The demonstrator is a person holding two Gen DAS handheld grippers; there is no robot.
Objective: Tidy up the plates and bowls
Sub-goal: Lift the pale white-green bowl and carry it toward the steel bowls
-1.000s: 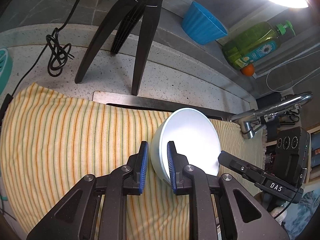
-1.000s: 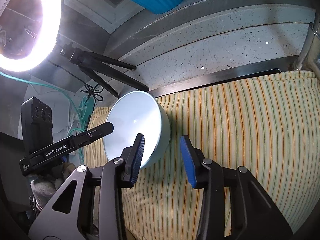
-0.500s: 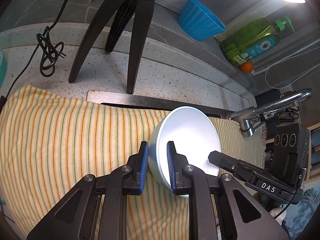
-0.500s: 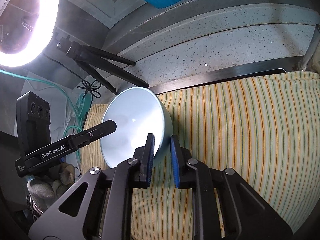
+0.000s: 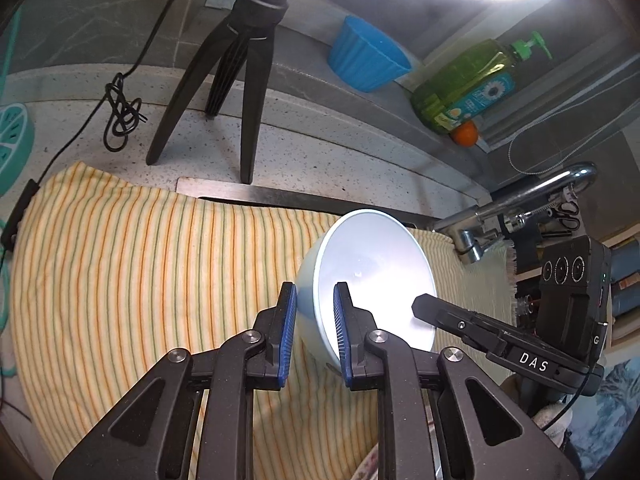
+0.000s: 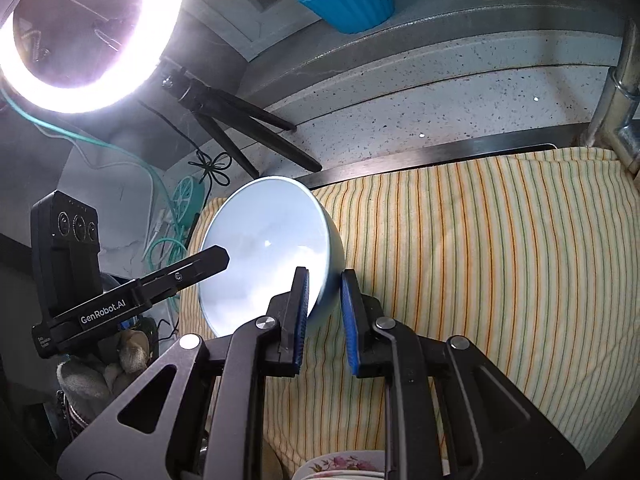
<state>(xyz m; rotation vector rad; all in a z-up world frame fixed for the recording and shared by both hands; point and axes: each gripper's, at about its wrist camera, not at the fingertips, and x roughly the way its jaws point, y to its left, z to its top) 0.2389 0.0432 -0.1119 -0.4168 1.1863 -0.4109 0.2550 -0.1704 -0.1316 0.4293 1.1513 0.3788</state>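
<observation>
A pale blue bowl (image 5: pixel 372 272) is held tilted above the striped cloth (image 5: pixel 140 272). My left gripper (image 5: pixel 316 320) is shut on its left rim, one pad inside, one outside. My right gripper (image 6: pixel 324 312) is shut on the opposite rim of the same bowl (image 6: pixel 268 252). Each gripper shows in the other's view, reaching into the bowl: the right one (image 5: pixel 500 340) in the left wrist view, the left one (image 6: pixel 132 296) in the right wrist view. A floral plate's edge (image 6: pixel 340 466) shows at the bottom of the right wrist view.
A ring light (image 6: pixel 80 36) on a black tripod (image 5: pixel 236 80) stands on the speckled counter behind the cloth. A blue ribbed bowl (image 5: pixel 364 60), a green soap bottle (image 5: pixel 472 84) and an orange (image 5: pixel 464 134) sit on the back ledge. A chrome tap (image 5: pixel 520 208) is at right.
My right gripper has closed from open onto the bowl's rim. Both grippers now hold the bowl, which has lifted slightly and shifted with them.
</observation>
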